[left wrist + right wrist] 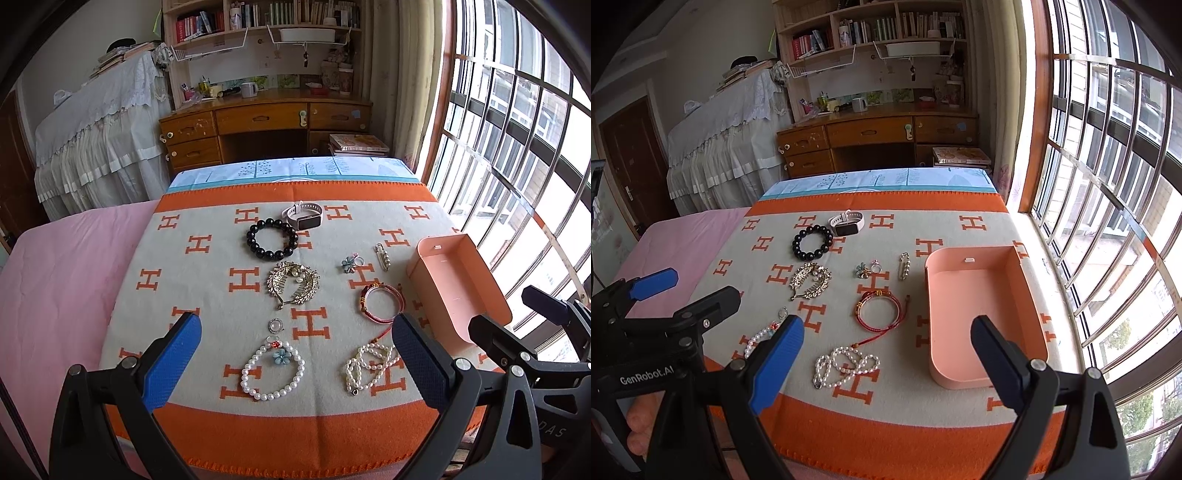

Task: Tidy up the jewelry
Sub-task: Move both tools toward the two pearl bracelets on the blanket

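1. The blanket (960, 424) with orange H marks covers the work surface. It is soft, so small pieces do not roll, and its orange border near the camera shows where the safe area ends. I think the pieces were spread apart on it so that each one can be taken alone.

2. The pink tray (1027, 295) stands at the right side, near the window, and nothing is inside it. I judge it is the place where the jewelry must go. Its walls are low, so a gripper can come in from above.

3. The right gripper (886, 354) is held above the near edge, the fingers wide apart and holding nothing. The left gripper (295, 358) is the same: spread wide, nothing between the fingers. Both wait over the nearest row.

4. The pearl bracelet (273, 369) with a blue flower lies between the left fingers in that view. The pearl necklace (846, 363) is coiled just left of the tray.

5. The red bangle (879, 308) lies beyond the necklace, and its red cord runs down toward the pearls; this could pull them.

6. The gold leaf comb (293, 282), black bead bracelet (271, 240) and white watch (303, 218) lie farther away, with free cloth around them.

7. The flower ring (351, 263) and the pearl pin (384, 255) are the smallest and lie near the tray.
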A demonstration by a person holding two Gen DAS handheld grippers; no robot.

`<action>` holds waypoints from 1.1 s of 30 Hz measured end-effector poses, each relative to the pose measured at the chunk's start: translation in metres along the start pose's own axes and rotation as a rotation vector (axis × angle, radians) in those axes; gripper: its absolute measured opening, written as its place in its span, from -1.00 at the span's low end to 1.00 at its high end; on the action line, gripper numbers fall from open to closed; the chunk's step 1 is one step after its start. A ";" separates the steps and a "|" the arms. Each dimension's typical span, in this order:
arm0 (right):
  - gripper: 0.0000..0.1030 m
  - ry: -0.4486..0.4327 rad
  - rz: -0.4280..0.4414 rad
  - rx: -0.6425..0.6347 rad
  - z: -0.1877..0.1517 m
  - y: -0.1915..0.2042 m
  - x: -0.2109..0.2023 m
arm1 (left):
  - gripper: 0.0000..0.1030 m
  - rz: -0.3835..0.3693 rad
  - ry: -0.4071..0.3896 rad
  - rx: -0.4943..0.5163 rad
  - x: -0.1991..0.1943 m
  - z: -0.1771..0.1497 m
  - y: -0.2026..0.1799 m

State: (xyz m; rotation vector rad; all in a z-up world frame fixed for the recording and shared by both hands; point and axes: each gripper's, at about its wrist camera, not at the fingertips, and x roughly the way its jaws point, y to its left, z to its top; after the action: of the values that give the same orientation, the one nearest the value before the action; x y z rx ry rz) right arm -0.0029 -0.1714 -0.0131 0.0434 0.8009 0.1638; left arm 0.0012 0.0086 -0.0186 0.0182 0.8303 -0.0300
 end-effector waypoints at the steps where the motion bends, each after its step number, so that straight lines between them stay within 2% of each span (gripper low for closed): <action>1: 0.80 0.000 0.000 0.001 0.000 0.000 0.000 | 0.98 0.001 0.001 0.000 0.000 -0.001 0.000; 16: 0.80 0.032 0.019 -0.019 -0.005 0.003 0.003 | 0.98 -0.019 0.055 0.012 0.012 -0.008 0.004; 18: 0.80 0.038 0.025 -0.019 -0.004 0.003 0.003 | 0.98 -0.023 0.058 0.016 0.008 0.003 0.004; 25: 0.80 0.046 0.036 -0.019 -0.001 0.004 0.004 | 0.98 -0.028 0.062 0.023 0.007 0.005 0.005; 28: 0.80 0.058 0.056 -0.013 0.000 0.001 0.006 | 0.98 -0.068 0.087 0.020 0.012 0.007 0.008; 33: 0.80 0.074 0.147 0.001 0.002 -0.003 0.009 | 0.98 -0.094 0.104 0.006 0.014 0.010 0.020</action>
State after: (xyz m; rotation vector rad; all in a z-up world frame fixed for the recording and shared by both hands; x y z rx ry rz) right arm 0.0046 -0.1724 -0.0185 0.0975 0.8716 0.3053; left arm 0.0189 0.0276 -0.0224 -0.0142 0.9343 -0.1209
